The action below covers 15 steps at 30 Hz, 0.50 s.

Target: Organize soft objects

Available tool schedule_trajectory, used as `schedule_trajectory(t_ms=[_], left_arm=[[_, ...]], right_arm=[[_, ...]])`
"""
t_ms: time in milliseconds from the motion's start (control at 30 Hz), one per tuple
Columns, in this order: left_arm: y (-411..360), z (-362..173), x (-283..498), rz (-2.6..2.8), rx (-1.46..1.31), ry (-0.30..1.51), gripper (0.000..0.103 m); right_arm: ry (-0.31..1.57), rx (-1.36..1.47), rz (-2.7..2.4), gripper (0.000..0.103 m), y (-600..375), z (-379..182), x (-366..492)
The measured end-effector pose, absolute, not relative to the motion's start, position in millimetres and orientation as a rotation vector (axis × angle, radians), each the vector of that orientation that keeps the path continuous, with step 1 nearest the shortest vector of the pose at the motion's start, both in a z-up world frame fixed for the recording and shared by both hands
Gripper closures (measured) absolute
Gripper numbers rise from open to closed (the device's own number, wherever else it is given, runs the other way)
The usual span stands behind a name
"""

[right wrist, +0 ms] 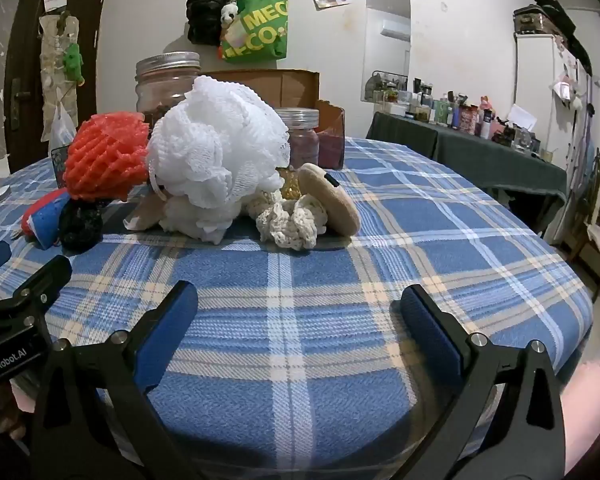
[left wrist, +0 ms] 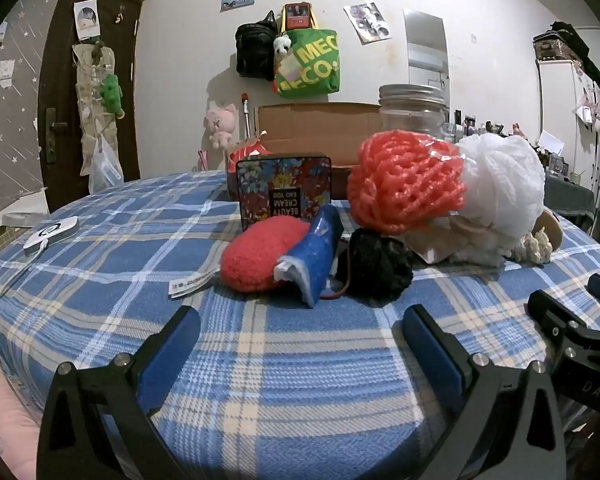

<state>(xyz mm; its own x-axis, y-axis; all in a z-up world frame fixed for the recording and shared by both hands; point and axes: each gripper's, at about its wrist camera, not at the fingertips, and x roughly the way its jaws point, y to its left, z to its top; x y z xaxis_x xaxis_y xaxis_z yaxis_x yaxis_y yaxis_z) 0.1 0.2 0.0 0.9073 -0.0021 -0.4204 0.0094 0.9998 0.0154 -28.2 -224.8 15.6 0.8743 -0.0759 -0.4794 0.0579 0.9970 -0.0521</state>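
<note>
A pile of soft objects lies on the blue plaid cloth (left wrist: 300, 360). In the left wrist view I see a red knitted pad (left wrist: 256, 254), a blue sponge (left wrist: 318, 258), a black scrubber (left wrist: 378, 264), an orange foam net (left wrist: 406, 184) and a white mesh pouf (left wrist: 500, 184). The right wrist view shows the pouf (right wrist: 220, 152), the orange net (right wrist: 106, 156), a cream crochet piece (right wrist: 294, 220) and a tan round sponge (right wrist: 332, 200). My left gripper (left wrist: 302, 338) is open and empty, short of the pile. My right gripper (right wrist: 300, 316) is open and empty too.
A floral tin (left wrist: 284, 192) stands behind the red pad. Glass jars (right wrist: 168, 80) (right wrist: 304, 136) and a cardboard box (left wrist: 320, 128) stand at the back. A white device with a cable (left wrist: 50, 232) lies at the left. A paper label (left wrist: 188, 284) lies near the pad.
</note>
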Motion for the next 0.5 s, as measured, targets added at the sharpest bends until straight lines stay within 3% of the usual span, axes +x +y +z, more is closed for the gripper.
schedule_trajectory(t_ms=[500], left_arm=[[0.1,0.0,0.1,-0.006,0.016,0.436,0.000]], right_arm=[[0.503,-0.031,-0.069,0.000,-225.6,15.3,-28.1]])
